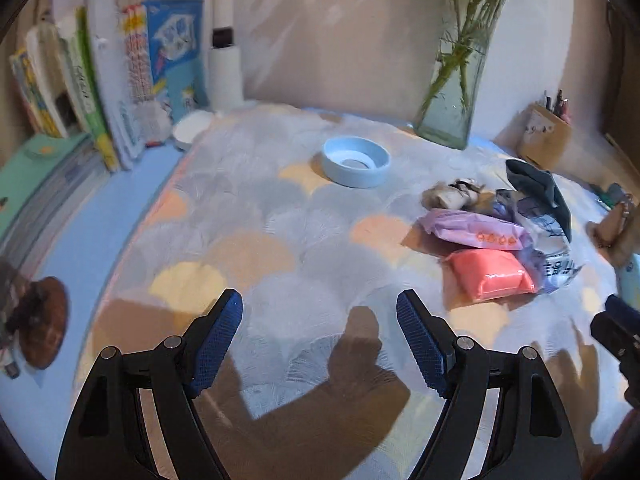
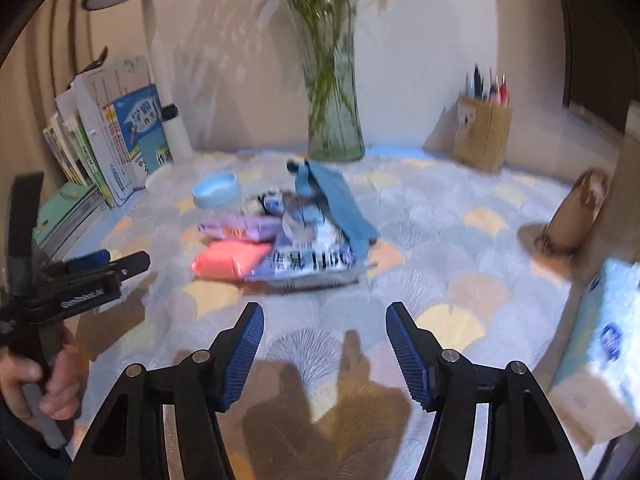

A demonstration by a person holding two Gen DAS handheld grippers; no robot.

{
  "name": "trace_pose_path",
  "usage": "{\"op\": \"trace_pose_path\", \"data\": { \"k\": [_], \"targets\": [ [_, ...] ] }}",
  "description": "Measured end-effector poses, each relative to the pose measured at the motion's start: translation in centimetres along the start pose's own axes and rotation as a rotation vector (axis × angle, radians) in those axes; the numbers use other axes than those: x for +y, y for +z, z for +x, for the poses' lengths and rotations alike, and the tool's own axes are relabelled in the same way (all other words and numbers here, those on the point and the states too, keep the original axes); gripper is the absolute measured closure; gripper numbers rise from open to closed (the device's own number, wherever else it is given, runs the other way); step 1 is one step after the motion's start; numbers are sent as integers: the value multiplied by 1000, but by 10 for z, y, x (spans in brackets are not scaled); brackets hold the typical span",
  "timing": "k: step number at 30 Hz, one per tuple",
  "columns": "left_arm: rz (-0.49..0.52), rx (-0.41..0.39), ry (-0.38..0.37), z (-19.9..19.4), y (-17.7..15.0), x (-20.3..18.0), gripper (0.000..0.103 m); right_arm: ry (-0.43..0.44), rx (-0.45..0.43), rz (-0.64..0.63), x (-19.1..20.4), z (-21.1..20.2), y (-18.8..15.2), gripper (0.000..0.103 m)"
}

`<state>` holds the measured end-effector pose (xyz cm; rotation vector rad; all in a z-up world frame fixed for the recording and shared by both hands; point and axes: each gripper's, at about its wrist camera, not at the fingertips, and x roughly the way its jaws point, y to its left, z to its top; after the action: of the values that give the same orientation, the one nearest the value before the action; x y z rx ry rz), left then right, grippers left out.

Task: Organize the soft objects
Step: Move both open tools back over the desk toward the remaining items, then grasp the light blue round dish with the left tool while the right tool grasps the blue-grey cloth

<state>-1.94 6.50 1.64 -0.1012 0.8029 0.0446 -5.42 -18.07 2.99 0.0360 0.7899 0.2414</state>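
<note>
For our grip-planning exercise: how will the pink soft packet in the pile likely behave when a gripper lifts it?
The pink soft packet looks pillowy, so it probably dents and sags rather than staying stiff. Its glossy wrap may be slippery. It lies flat beside the lilac packet, so it is unlikely to roll.

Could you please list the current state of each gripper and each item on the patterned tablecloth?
Left gripper: open, empty.
Right gripper: open, empty.
Coral-pink soft packet: flat on the cloth, untouched.
Lilac plastic packet: lying beside the pink one.
Teal-blue cloth: draped over the pile.
Pale blue round bowl: upright, apparently empty.
Clear glass vase: upright, holding green stems.
</note>
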Motion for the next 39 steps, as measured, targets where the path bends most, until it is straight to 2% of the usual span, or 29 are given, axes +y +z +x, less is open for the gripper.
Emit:
{"op": "trace_pose_path", "data": {
  "k": [5, 13, 16, 19, 21, 23, 25, 26, 28, 30, 33, 36, 38, 39],
  "targets": [
    [87, -4, 12, 1, -4, -16, 25, 3, 14, 37, -8, 10, -3, 41],
    [36, 13, -18, 3, 0, -6, 25, 5, 35, 59, -12, 11, -3, 41],
    [39, 45, -34, -3, 4, -6, 25, 12, 44, 57, -11, 9, -2, 41],
    [30, 69, -68, -23, 22, -8, 25, 48, 65, 78, -13, 6, 7, 41],
    [22, 102, -73, -31, 47, -9, 25, 63, 72, 87, -15, 4, 22, 41],
    [-5, 151, -99, -22, 67, -11, 24, 72, 52, 85, -15, 3, 40, 40],
    [-53, 145, -131, -6, 82, -11, 24, 61, 35, 90, -16, 6, 57, 28],
    [-65, 126, -128, 5, 87, -13, 24, 55, 36, 94, -17, 9, 62, 27],
    [-65, 98, -93, 32, 96, -16, 24, 76, 36, 111, -18, 22, 76, 27],
    [-58, 121, -43, 63, 102, -19, 24, 85, 51, 118, -19, 35, 85, 27],
    [-71, 155, -55, 91, 108, -19, 24, 81, 84, 104, -17, 54, 92, 27],
    [-40, 135, -9, 107, 111, -27, 24, 101, 113, 81, -15, 71, 94, 27],
    [-18, 117, 1, 113, 112, -29, 24, 90, 107, 81, -16, 77, 94, 30],
    [-15, 102, 17, 115, 111, -30, 26, 95, 104, 93, -19, 80, 96, 45]
  ]
}}
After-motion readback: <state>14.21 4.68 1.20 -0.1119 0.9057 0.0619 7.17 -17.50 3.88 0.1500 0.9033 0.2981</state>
